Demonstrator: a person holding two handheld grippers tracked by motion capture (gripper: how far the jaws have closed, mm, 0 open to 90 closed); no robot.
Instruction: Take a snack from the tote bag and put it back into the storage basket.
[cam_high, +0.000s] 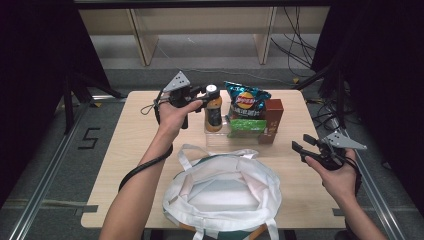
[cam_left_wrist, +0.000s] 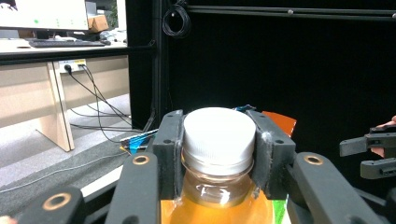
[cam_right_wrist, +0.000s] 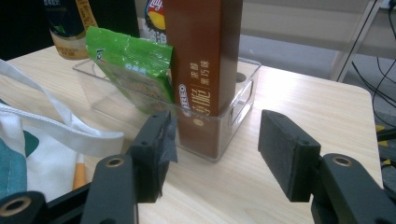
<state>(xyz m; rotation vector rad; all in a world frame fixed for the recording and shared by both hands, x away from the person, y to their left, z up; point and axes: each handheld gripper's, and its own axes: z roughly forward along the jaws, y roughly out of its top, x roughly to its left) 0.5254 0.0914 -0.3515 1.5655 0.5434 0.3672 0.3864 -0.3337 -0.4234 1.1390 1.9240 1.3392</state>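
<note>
The left gripper (cam_left_wrist: 218, 154) is clamped on the white cap (cam_left_wrist: 218, 135) of an amber drink bottle (cam_high: 213, 113), which stands upright at the left end of the clear plastic bin (cam_right_wrist: 236, 109), probably inside it. Beside it are a green snack pouch (cam_right_wrist: 133, 70), a brown carton (cam_right_wrist: 203, 65) and a chips bag (cam_high: 245, 100). The right gripper (cam_high: 302, 143) hangs with jaws apart near the white tote bag (cam_high: 222, 192).

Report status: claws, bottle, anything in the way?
Left claw shut on bottle cap. Right claw open, empty, facing brown box. Bottle upright in clear bin. Nothing blocking.
</note>
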